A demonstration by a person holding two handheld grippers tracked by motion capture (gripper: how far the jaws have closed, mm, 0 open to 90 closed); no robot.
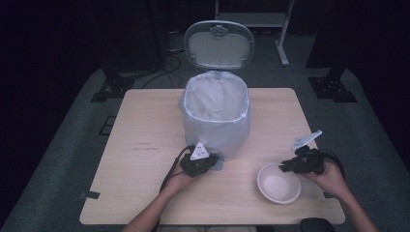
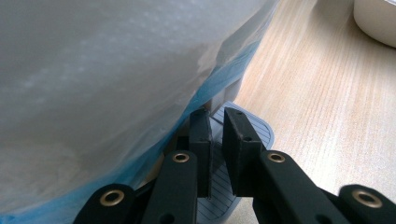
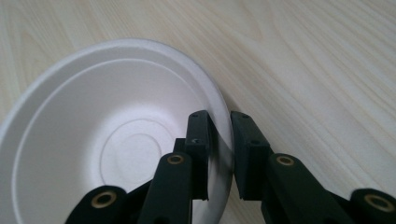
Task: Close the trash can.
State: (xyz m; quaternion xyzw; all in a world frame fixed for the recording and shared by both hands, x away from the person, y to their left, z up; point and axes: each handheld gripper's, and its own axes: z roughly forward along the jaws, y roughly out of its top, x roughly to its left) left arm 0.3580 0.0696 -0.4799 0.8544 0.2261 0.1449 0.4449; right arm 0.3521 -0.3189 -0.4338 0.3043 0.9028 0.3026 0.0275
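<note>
The left gripper [image 1: 212, 162], low and just left of centre in the high view, was clenched with nothing between its jaws, its tips pressing down on the grey ribbed pedal [image 2: 252, 128] at the foot of the bag-lined pedal bin [image 1: 216, 116], whose lid [image 1: 220, 44] stood open at the upper middle of the frame. At the lower right, the right gripper [image 3: 219, 154] pinched the rim of the white paper bowl [image 3: 116, 140] (one jaw inside the rim, the other outside), and the bowl sat on the wooden table [image 1: 145, 145].
</note>
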